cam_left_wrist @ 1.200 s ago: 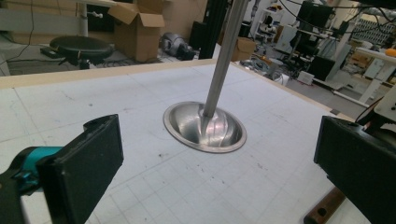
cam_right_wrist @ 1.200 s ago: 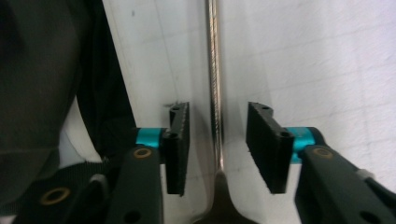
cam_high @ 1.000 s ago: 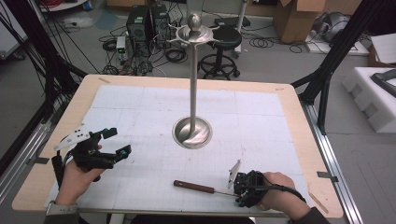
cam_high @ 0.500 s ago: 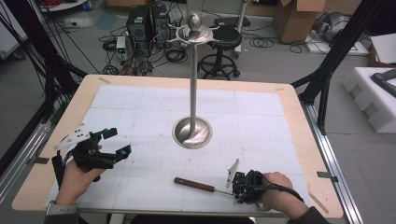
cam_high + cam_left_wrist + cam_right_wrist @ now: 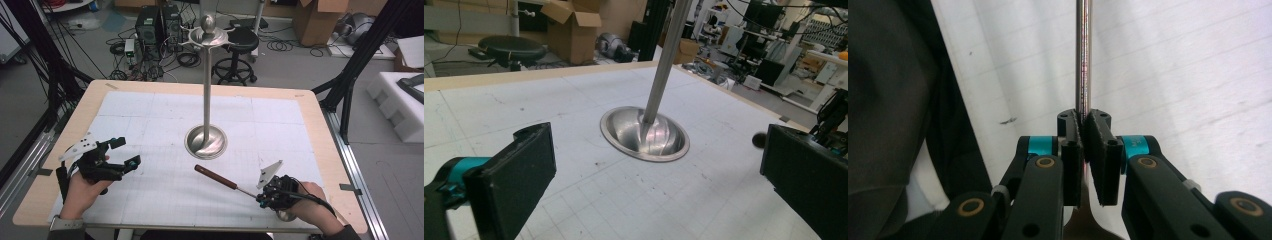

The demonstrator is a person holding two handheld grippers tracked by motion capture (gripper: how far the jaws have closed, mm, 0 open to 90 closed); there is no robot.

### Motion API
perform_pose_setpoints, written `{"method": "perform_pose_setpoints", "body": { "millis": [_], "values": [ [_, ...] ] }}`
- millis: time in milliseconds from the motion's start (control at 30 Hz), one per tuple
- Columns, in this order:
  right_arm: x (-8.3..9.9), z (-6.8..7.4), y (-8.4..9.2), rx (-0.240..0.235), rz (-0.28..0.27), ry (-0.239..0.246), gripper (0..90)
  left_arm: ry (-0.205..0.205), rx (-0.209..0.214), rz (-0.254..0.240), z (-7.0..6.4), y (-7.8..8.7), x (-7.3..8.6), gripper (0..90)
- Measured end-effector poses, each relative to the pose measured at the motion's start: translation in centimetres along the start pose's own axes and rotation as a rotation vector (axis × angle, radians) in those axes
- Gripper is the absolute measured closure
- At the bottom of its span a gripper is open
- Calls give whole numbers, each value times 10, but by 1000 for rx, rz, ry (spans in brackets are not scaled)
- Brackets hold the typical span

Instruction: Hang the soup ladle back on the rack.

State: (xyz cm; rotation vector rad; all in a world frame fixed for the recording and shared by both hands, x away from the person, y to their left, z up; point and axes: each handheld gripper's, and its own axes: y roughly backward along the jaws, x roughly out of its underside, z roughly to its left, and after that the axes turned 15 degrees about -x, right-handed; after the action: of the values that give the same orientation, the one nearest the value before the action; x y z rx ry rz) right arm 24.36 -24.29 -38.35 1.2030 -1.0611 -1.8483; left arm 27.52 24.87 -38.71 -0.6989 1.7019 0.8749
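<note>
high view | right gripper [image 5: 261,198] clamps ladle [image 5: 220,179] shaft | stand [image 5: 205,142] beyond

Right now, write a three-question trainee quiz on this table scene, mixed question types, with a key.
1. True or false: the right gripper is shut on the thin metal shaft of the wooden-handled utensil.
2. The left gripper is: A) open, holding nothing B) shut on the stand C) shut on a cloth.
3. Fill in: the tall steel stand with the round dished base rests on the white gridded ____.

Key: 1 true; 2 A; 3 mat.
</note>
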Motion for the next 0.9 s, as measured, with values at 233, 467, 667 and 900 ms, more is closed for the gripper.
{"method": "perform_pose_setpoints", "body": {
  "millis": [233, 467, 667, 900],
  "values": [
    [9, -6, 15, -4, -170, -7, 841, 4, -4, -8, 1, 1, -1, 18],
    [18, -10, 25, 7, -346, -10, 841, 1, -4, -8, 0, 1, 0, 19],
    [16, -13, 34, -16, -437, -10, 841, 7, 0, -23, 0, 3, -2, 18],
    [12, -15, 41, 7, -521, 4, 842, 6, -4, -31, 1, 5, -3, 18]
  ]
}}
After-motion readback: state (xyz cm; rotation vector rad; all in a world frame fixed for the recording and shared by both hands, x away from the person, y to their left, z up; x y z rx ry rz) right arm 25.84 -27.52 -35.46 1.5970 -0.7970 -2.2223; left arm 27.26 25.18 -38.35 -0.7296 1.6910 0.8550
